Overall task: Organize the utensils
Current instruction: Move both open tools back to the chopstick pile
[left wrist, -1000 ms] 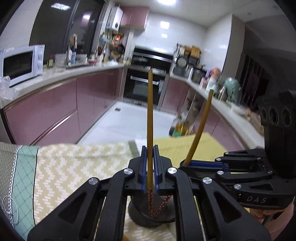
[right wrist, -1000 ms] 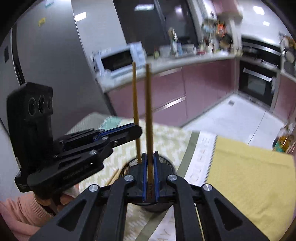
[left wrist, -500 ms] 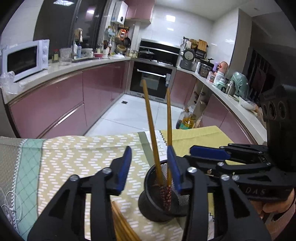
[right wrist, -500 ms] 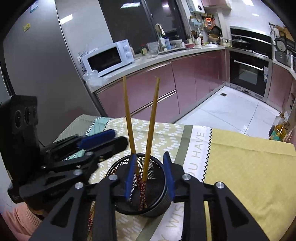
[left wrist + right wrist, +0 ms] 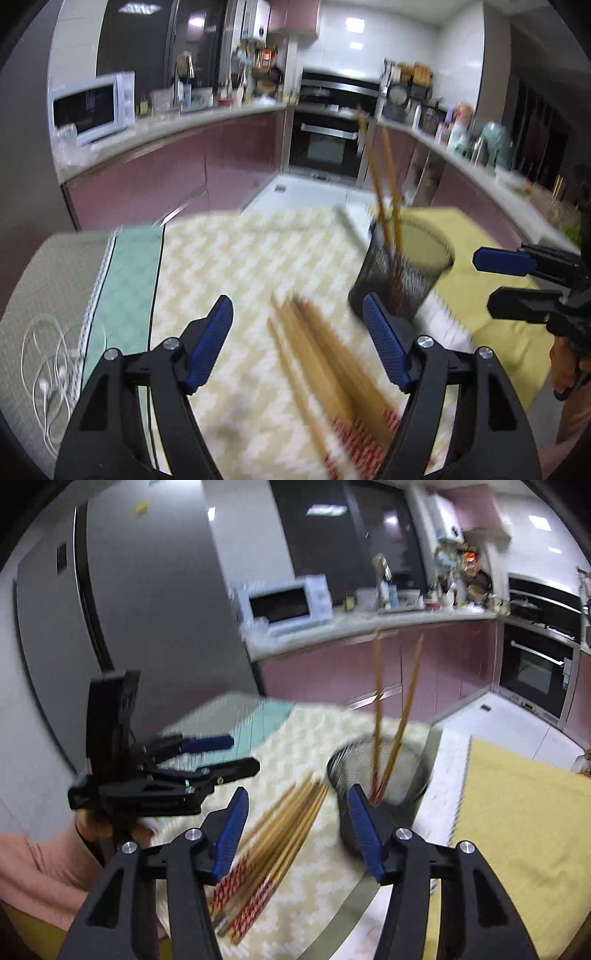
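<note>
A black mesh holder (image 5: 402, 273) (image 5: 380, 775) stands on the patterned cloth with two chopsticks (image 5: 384, 184) (image 5: 395, 716) upright in it. A bundle of several wooden chopsticks (image 5: 332, 365) (image 5: 273, 845) with red patterned ends lies flat on the cloth beside the holder. My left gripper (image 5: 297, 336) is open and empty above the bundle; it also shows in the right wrist view (image 5: 229, 753). My right gripper (image 5: 293, 823) is open and empty, its right finger in front of the holder; it shows at the right of the left wrist view (image 5: 498, 280). Both views are motion-blurred.
A cream zigzag cloth (image 5: 240, 266), a teal cloth (image 5: 125, 273) and a yellow cloth (image 5: 517, 812) cover the table. White earphones (image 5: 48, 365) lie at the left edge. Kitchen counters, a microwave (image 5: 92, 107) and an oven (image 5: 325, 140) stand beyond.
Both grippers let go of their chopsticks, which now stand in the holder. Both grippers have opened wide and pulled back and left, over the bundle lying on the cloth.
</note>
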Demonstrator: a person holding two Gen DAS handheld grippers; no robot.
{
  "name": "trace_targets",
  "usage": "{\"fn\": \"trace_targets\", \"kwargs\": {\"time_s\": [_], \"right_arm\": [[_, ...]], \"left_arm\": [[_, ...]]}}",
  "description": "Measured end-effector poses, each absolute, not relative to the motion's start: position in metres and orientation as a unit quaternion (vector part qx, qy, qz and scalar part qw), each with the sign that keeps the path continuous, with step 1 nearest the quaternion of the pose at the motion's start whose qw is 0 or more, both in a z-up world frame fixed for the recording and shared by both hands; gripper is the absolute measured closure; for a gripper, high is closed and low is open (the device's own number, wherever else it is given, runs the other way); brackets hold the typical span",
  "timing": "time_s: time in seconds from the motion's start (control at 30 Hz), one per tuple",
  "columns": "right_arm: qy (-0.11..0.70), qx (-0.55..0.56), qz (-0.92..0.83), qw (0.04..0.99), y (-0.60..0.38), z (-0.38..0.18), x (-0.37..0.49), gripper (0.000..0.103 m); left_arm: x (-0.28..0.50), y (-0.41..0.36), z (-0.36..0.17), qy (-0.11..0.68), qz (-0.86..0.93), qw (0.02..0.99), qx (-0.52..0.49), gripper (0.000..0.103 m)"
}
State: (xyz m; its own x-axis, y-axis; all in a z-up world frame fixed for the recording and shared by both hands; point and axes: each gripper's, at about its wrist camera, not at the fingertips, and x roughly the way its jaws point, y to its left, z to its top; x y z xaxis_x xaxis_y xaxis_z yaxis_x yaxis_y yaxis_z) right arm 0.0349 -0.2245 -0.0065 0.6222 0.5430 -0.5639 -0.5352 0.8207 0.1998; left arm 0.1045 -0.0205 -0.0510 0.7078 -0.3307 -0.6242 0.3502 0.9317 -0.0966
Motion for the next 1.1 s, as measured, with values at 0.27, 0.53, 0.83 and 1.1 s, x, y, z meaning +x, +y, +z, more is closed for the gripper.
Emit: {"fn": "trace_targets", "kwargs": {"time_s": [0.27,0.53,0.83,1.1], "right_arm": [[0.404,0.012,0.273,0.873,-0.194,-0.068,0.052,0.051],[0.421,0.001,0.245,0.873,-0.180,-0.089,0.059,0.058],[0.427,-0.015,0.228,0.875,-0.165,-0.098,0.068,0.062],[0.430,-0.027,0.218,0.876,-0.164,-0.101,0.068,0.062]], "left_arm": [[0.097,-0.015,-0.103,0.404,-0.170,0.899,0.026,0.035],[0.093,-0.014,-0.118,0.421,-0.167,0.891,0.023,0.040],[0.091,-0.017,-0.121,0.426,-0.168,0.888,0.032,0.047],[0.093,-0.018,-0.120,0.429,-0.171,0.887,0.031,0.051]]}}
